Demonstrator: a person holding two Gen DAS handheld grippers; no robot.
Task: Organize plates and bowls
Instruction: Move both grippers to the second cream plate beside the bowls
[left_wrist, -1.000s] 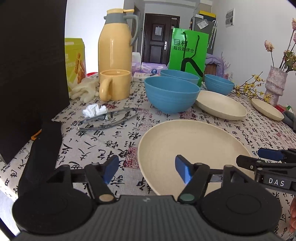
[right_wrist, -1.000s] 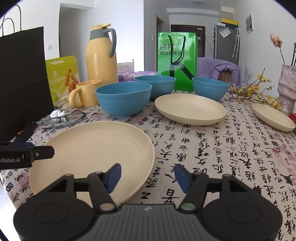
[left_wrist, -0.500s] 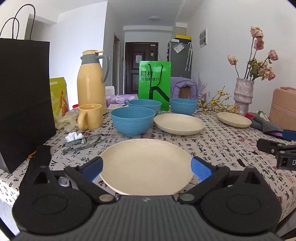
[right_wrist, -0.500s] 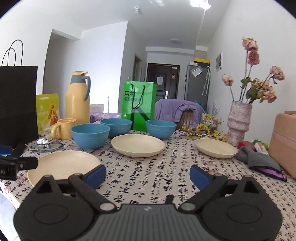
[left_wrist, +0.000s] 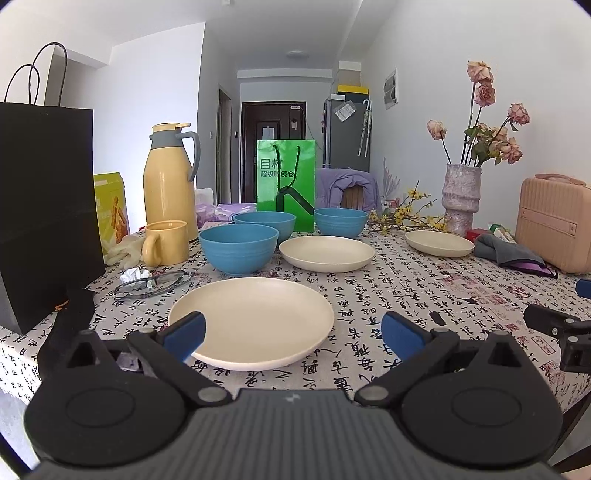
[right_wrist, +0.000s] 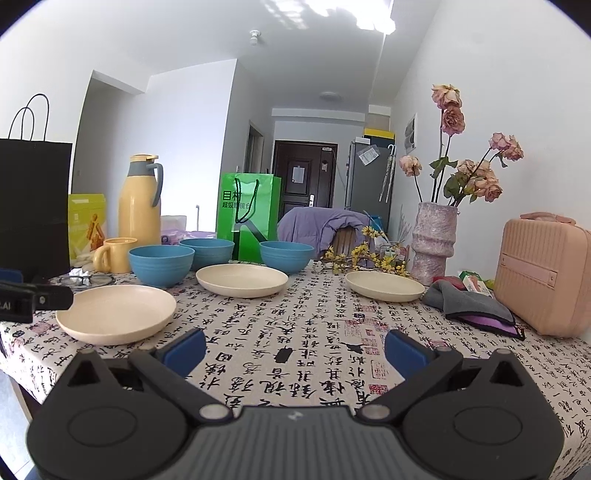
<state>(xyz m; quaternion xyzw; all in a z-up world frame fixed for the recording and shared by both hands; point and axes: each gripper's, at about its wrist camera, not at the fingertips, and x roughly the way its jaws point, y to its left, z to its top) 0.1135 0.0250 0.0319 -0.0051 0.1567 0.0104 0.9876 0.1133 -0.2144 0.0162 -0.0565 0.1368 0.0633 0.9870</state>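
Note:
Three cream plates lie apart on the table: a near plate (left_wrist: 255, 317) (right_wrist: 118, 314), a middle plate (left_wrist: 327, 253) (right_wrist: 242, 279) and a far right plate (left_wrist: 439, 243) (right_wrist: 384, 286). Three blue bowls stand behind them: the nearest (left_wrist: 238, 248) (right_wrist: 161, 265), one behind it (left_wrist: 264, 223) (right_wrist: 207, 253) and one to the right (left_wrist: 340, 220) (right_wrist: 286, 256). My left gripper (left_wrist: 291, 336) is open and empty, just in front of the near plate. My right gripper (right_wrist: 295, 350) is open and empty over bare tablecloth, right of that plate.
A black paper bag (left_wrist: 44, 206), yellow thermos (left_wrist: 168, 184), yellow mug (left_wrist: 166, 242), glasses (left_wrist: 151, 282) and crumpled tissue (left_wrist: 135, 274) stand at the left. A green bag (left_wrist: 286, 184), flower vase (left_wrist: 461, 197), pink case (left_wrist: 554, 223) and grey cloth (left_wrist: 509, 253) stand at the back and right.
Both grippers have pulled back and up from the near plate and their jaws have opened wider. The plates and bowls have not moved.

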